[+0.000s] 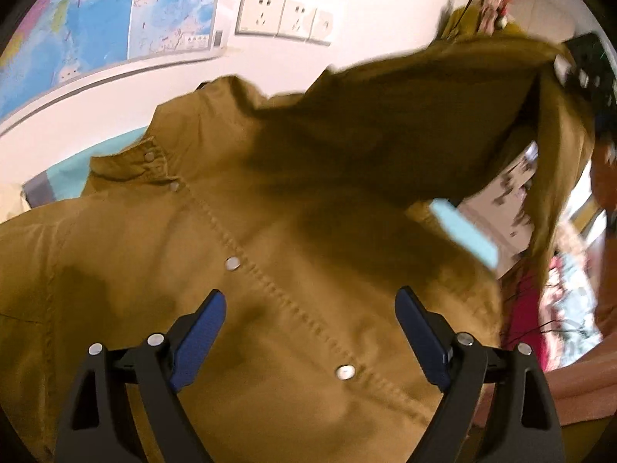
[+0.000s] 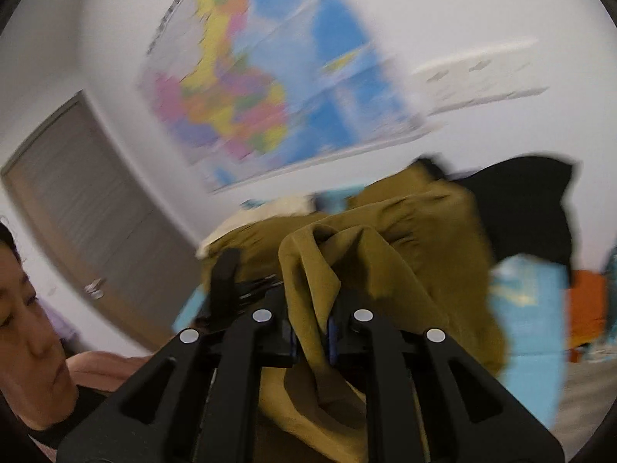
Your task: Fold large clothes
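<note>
A large mustard-brown jacket (image 1: 270, 200) with silver snap buttons lies spread out and fills the left wrist view. Its right sleeve (image 1: 443, 88) is lifted high toward the upper right. My left gripper (image 1: 310, 301) is open, its blue-padded fingers (image 1: 204, 328) hovering over the jacket's button placket, holding nothing. In the right wrist view my right gripper (image 2: 312, 332) is shut on a bunched fold of the same jacket's fabric (image 2: 308, 270), which drapes over and between the fingers. That view is motion-blurred.
A wall with a colourful map (image 1: 96, 19) and white power sockets (image 1: 285, 17) is behind the jacket. A light blue surface (image 2: 528, 308) lies under the clothes. A black garment (image 2: 528, 208) and an orange item (image 2: 586, 305) lie at the right. The person's face (image 2: 27, 308) is at left.
</note>
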The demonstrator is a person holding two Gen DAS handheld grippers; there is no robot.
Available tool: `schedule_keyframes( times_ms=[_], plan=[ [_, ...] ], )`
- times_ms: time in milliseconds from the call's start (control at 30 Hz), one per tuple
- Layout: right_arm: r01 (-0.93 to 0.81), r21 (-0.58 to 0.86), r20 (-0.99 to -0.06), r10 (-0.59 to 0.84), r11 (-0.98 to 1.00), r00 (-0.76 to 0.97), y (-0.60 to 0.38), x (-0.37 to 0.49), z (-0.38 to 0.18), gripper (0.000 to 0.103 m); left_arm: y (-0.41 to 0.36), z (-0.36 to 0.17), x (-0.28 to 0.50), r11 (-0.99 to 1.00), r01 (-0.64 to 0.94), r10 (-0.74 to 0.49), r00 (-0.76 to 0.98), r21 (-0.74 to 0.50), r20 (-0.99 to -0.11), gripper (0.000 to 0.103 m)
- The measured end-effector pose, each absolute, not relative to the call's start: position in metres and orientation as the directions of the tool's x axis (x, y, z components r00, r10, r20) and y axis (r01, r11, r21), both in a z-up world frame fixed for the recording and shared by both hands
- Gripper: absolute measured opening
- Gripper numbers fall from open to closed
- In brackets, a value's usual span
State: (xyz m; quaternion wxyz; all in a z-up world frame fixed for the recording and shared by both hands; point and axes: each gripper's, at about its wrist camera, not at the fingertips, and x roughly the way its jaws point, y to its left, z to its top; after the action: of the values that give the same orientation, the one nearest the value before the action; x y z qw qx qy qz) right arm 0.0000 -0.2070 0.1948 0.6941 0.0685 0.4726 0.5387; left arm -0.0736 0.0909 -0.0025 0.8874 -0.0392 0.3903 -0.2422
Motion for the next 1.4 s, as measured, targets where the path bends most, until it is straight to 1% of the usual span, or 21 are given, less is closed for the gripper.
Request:
schedule_keyframes(
  times_ms=[100,200,300,333,433,467,533,567,767,833,867,900,933,967,1000,1033,1133,1233,1300,1333,1400],
  plan=[
    [-0.636,0.693,-0.552,0.817,0.340,-0.166,-0.166,-0.007,0.147,0.016,0.104,0.003,-0.083,0.838,0.419,-0.543,0.568,-0.350,-0.618,0.087],
    [-0.593,0.722,-0.587,0.769,0.356,-0.253,-0.130,-0.013,0.095,0.018,0.123,0.002,-0.089,0.833,0.387,-0.553,0.572,-0.395,-0.607,0.087],
    [-0.631,0.664,-0.680,0.674,0.401,-0.289,-0.108,-0.015,0.066,0.052,0.135,-0.003,-0.099,0.851,0.359,-0.525,0.572,-0.384,-0.630,0.087],
    [-0.648,0.644,-0.698,0.660,0.407,-0.279,-0.107,-0.013,0.067,0.061,0.137,-0.005,-0.101,0.852,0.358,-0.523,0.568,-0.382,-0.635,0.087],
    [-0.728,0.536,-0.730,0.668,0.428,-0.145,-0.115,0.009,0.096,0.061,0.138,-0.012,-0.108,0.845,0.365,-0.534,0.542,-0.390,-0.649,0.089],
    [-0.767,0.449,-0.753,0.657,0.457,-0.049,-0.116,0.019,0.108,0.063,0.136,-0.014,-0.109,0.840,0.372,-0.541,0.530,-0.395,-0.653,0.091],
    [-0.789,0.300,-0.780,0.614,0.537,0.121,-0.116,0.040,0.120,0.074,0.125,-0.018,-0.108,0.828,0.389,-0.558,0.502,-0.404,-0.661,0.093],
    [-0.782,0.212,-0.799,0.565,0.586,0.207,-0.113,0.057,0.121,0.075,0.119,-0.020,-0.108,0.821,0.403,-0.566,0.489,-0.404,-0.663,0.093],
    [-0.731,0.074,-0.882,0.387,0.678,0.269,-0.072,0.127,0.062,0.067,0.079,-0.025,-0.101,0.814,0.452,-0.562,0.450,-0.366,-0.694,0.096],
    [-0.750,-0.004,-0.901,0.323,0.661,0.289,-0.061,0.132,0.043,0.066,0.070,-0.033,-0.093,0.837,0.433,-0.518,0.432,-0.335,-0.738,0.091],
    [-0.756,-0.041,-0.911,0.285,0.653,0.296,-0.052,0.137,0.031,0.065,0.069,-0.038,-0.093,0.840,0.425,-0.513,0.419,-0.338,-0.749,0.076],
    [-0.762,-0.067,-0.919,0.258,0.644,0.299,-0.049,0.138,0.022,0.059,0.071,-0.045,-0.089,0.842,0.409,-0.510,0.393,-0.352,-0.765,0.063],
    [-0.767,-0.104,-0.923,0.226,0.633,0.312,-0.046,0.141,0.014,0.046,0.074,-0.050,-0.087,0.841,0.398,-0.514,0.370,-0.368,-0.774,0.041],
    [-0.769,-0.125,-0.924,0.208,0.627,0.320,-0.048,0.143,0.011,0.033,0.081,-0.056,-0.083,0.839,0.375,-0.523,0.348,-0.395,-0.778,0.026],
    [-0.770,-0.095,-0.932,0.215,0.630,0.290,-0.050,0.149,0.009,0.003,0.086,-0.056,-0.082,0.835,0.367,-0.531,0.346,-0.410,-0.773,0.019],
    [-0.757,-0.035,-0.931,0.254,0.653,0.262,-0.057,0.155,0.014,0.004,0.097,-0.054,-0.081,0.835,0.351,-0.538,0.354,-0.424,-0.765,0.011],
    [-0.679,0.170,-0.875,0.426,0.714,0.230,-0.094,0.181,0.047,0.004,0.129,-0.040,-0.083,0.840,0.316,-0.541,0.414,-0.442,-0.732,0.007],
    [-0.578,0.298,-0.820,0.514,0.759,0.252,-0.132,0.210,0.065,0.004,0.175,-0.015,-0.081,0.877,0.238,-0.478,0.514,-0.417,-0.712,0.008],
    [-0.536,0.317,-0.827,0.504,0.783,0.247,-0.140,0.223,0.056,0.004,0.207,-0.007,-0.071,0.931,0.110,-0.345,0.574,-0.348,-0.742,0.025],
    [-0.531,0.290,-0.844,0.474,0.796,0.250,-0.138,0.225,0.047,0.006,0.220,-0.009,-0.064,0.951,0.021,-0.263,0.576,-0.307,-0.774,0.047],
    [-0.500,0.293,-0.859,0.454,0.815,0.237,-0.138,0.227,0.029,0.012,0.232,-0.011,-0.058,0.965,-0.041,-0.187,0.581,-0.258,-0.792,0.048]
  ],
)
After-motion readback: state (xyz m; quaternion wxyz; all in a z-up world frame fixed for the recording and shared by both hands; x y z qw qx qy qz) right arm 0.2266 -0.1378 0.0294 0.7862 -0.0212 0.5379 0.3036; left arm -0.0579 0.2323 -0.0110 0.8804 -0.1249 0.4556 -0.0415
